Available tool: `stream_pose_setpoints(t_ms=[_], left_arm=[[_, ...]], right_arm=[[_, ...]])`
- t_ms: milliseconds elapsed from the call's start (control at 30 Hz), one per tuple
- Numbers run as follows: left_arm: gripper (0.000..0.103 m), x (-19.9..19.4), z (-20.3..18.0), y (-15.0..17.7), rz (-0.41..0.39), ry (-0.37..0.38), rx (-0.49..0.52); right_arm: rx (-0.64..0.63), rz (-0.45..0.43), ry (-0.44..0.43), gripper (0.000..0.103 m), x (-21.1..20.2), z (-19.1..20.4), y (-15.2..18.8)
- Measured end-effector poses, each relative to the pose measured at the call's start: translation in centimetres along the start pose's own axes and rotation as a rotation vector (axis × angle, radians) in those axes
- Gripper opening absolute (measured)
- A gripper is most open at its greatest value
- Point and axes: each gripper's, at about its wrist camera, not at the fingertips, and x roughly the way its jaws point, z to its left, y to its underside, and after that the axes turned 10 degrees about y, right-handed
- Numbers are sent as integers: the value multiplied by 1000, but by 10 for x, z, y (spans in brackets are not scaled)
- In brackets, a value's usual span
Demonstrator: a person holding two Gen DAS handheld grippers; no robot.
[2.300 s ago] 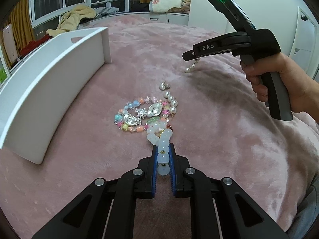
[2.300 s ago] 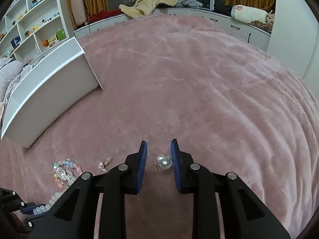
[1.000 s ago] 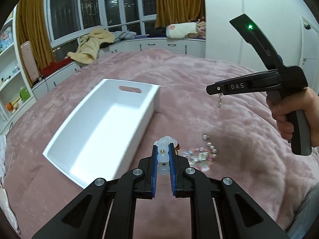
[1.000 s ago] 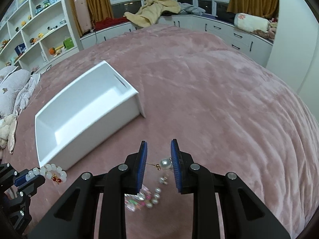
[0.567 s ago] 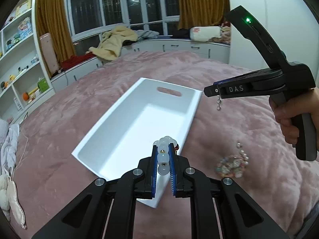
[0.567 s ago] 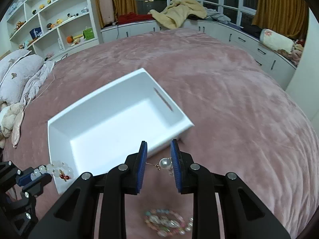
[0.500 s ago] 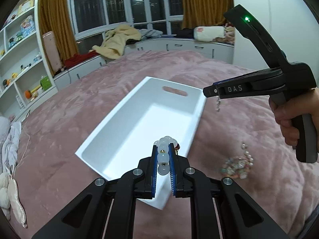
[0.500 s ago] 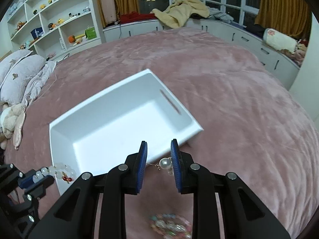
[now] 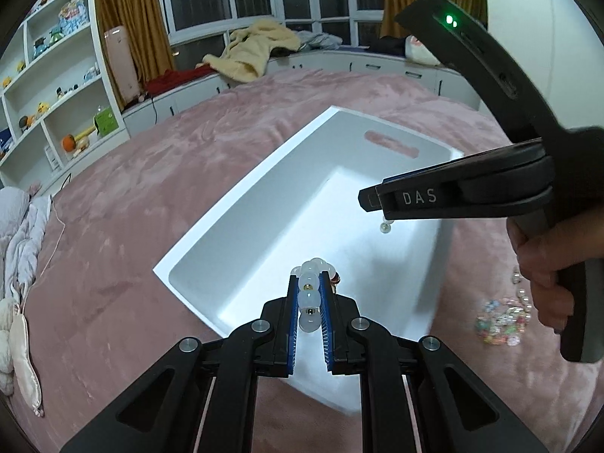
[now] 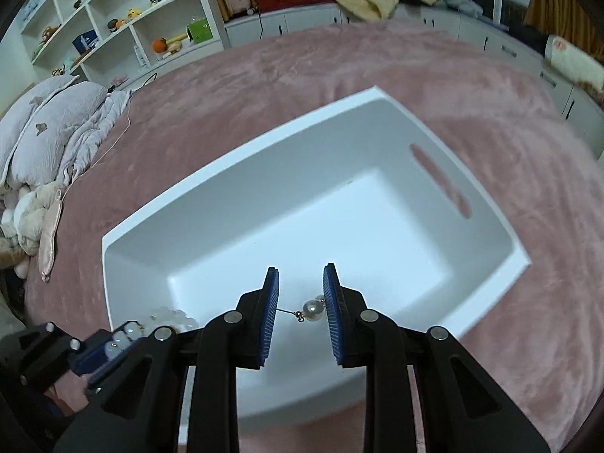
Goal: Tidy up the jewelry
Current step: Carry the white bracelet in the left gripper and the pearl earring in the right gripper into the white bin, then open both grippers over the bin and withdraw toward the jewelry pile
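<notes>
The left gripper (image 9: 308,283) has its jaws clenched on one bracelet (image 9: 309,294) of milky white beads: three or so beads sit in a row between the blue pads, two small gold spacers show between them, and the rest of the loop bunches just past the tips with a dark red bit at its right side. The right gripper (image 10: 301,294) grasps one pearl earring (image 10: 312,310): the pearl presses against the right pad and its thin post reaches across to the left pad, so the jaws stand partly apart with the earring spanning the gap. In the left wrist view that earring hangs as a small bead below the right gripper's tips. Both grippers hover over one white bin (image 10: 241,192), a rectangular tub with a slot handle cut in its far short wall; its inside shows nothing but white floor. The bracelet is above the bin's near end, the earring above its middle. The bin rests on a pink plush bed (image 9: 151,173). To the right of the bin, on the bed, lies one small heap of jewelry (image 9: 502,315), colourful beads with a few pearls; the pieces in it cannot be counted. One hand (image 9: 547,260) wraps the right gripper's handle, on which one green light (image 9: 450,19) glows.
</notes>
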Motion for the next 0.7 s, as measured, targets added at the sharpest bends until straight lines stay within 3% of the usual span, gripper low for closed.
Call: stream_pose_setpoints(t_ms=[333,400,467,567,633,700], left_arm=[[19,55,15,-5,92,-24,-39],[44,55,14,-5,80,-42,-39],[47,54,16,-6,64,-41,-50],[47,53,18,-7,69,-29,-63],[47,50,17,-9,67,-28,-54],[57,43,14,-9,56,-25,-46]], right_arm=[[-9,107,-6,25,39,10,0],[-13,116,-13,26,40,11,-1],[-6,119,-16,27,42,9,-2],[-8,112,-38,47,42,10,-2],[8,93,-82,71,36,10,-3],[43,48,-118,81,24,6,-5]])
